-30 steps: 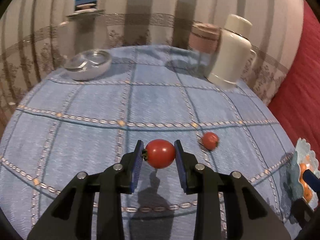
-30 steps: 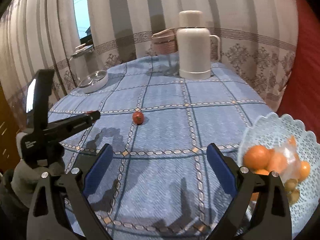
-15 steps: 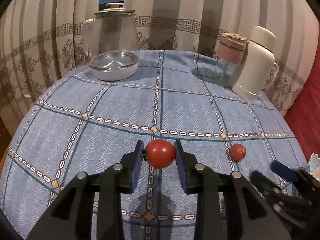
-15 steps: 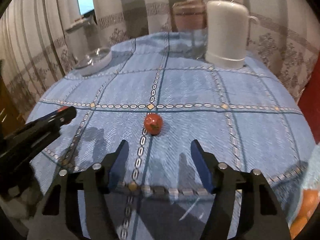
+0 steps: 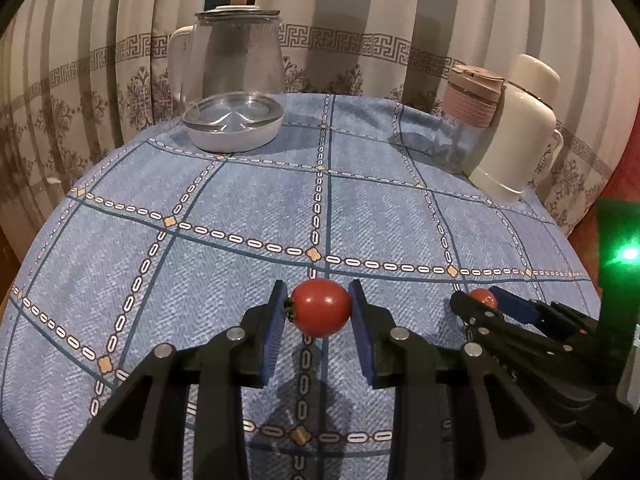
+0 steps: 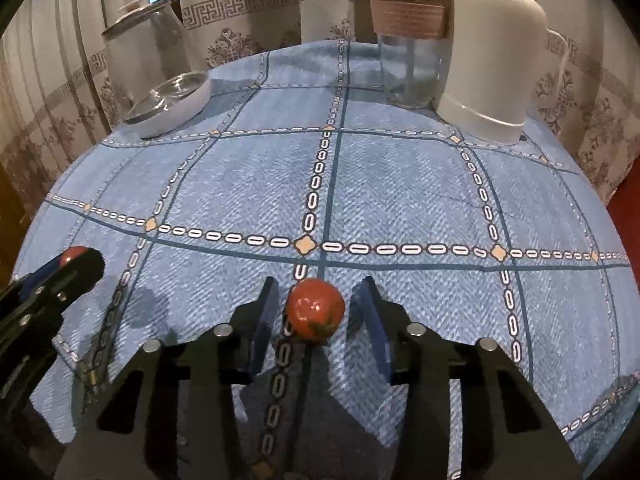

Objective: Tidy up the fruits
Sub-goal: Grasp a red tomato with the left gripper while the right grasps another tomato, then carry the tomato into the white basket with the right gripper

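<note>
My left gripper (image 5: 318,304) is shut on a red tomato (image 5: 320,307), held just above the blue checked tablecloth (image 5: 248,208). In the right wrist view it shows at the left edge as the left gripper (image 6: 80,260) with the tomato's top (image 6: 72,254) peeking out. My right gripper (image 6: 318,292) is down at the cloth, its jaws closing around a smaller red tomato (image 6: 316,312) that lies on the table. A narrow gap shows on each side of it. The left wrist view shows this small tomato (image 5: 482,298) between the right gripper's fingers (image 5: 516,308).
At the table's far side stand a glass kettle (image 5: 236,48), a shallow glass-lidded dish (image 5: 234,122), a pink-lidded glass cup (image 5: 472,104) and a white thermos jug (image 5: 516,132). Striped curtains hang behind. A green light (image 5: 630,254) glows on the right gripper's body.
My right gripper has moved forward and down to the small tomato and its jaws have narrowed around it; the fruit basket has left its view. The left gripper still holds its tomato.
</note>
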`<control>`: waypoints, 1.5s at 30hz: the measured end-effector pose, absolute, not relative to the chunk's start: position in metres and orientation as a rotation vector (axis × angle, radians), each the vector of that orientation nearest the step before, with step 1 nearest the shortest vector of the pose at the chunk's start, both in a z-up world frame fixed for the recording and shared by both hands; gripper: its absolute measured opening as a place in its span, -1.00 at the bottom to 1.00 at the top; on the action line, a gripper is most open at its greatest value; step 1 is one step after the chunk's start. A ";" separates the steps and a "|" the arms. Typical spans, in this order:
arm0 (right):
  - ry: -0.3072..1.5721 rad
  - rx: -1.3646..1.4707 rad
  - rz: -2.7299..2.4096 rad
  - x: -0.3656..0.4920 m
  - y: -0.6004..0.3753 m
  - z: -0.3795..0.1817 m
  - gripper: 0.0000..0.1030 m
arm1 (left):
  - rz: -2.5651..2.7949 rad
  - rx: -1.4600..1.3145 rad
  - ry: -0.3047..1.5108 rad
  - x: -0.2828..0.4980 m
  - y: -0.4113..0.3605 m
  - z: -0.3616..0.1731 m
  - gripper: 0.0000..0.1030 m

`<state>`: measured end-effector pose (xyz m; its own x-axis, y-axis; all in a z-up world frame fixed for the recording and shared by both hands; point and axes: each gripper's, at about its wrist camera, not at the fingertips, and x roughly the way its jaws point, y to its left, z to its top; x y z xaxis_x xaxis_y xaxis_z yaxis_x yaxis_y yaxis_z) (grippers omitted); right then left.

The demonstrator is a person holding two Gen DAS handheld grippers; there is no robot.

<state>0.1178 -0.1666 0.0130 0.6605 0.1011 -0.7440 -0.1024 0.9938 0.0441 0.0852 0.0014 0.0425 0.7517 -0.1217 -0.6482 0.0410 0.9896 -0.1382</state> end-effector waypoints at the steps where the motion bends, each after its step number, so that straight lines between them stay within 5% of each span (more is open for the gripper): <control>1: 0.842 -0.008 0.109 0.118 -0.166 0.013 -0.22 | -0.089 -0.119 0.715 0.085 0.002 0.043 -0.38; 11: 0.833 -0.036 0.103 0.109 -0.163 0.013 -0.48 | -0.094 -0.118 0.714 0.085 0.001 0.042 -0.38; 45: 0.768 0.097 0.171 0.015 -0.175 0.041 -0.48 | -0.112 -0.118 0.683 0.075 -0.002 0.051 -0.38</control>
<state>0.0149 -0.1751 0.0413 0.7060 0.1890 -0.6825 -0.1181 0.9816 0.1498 0.0754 -0.0023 0.0505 0.7701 -0.1413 -0.6221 0.0638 0.9873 -0.1452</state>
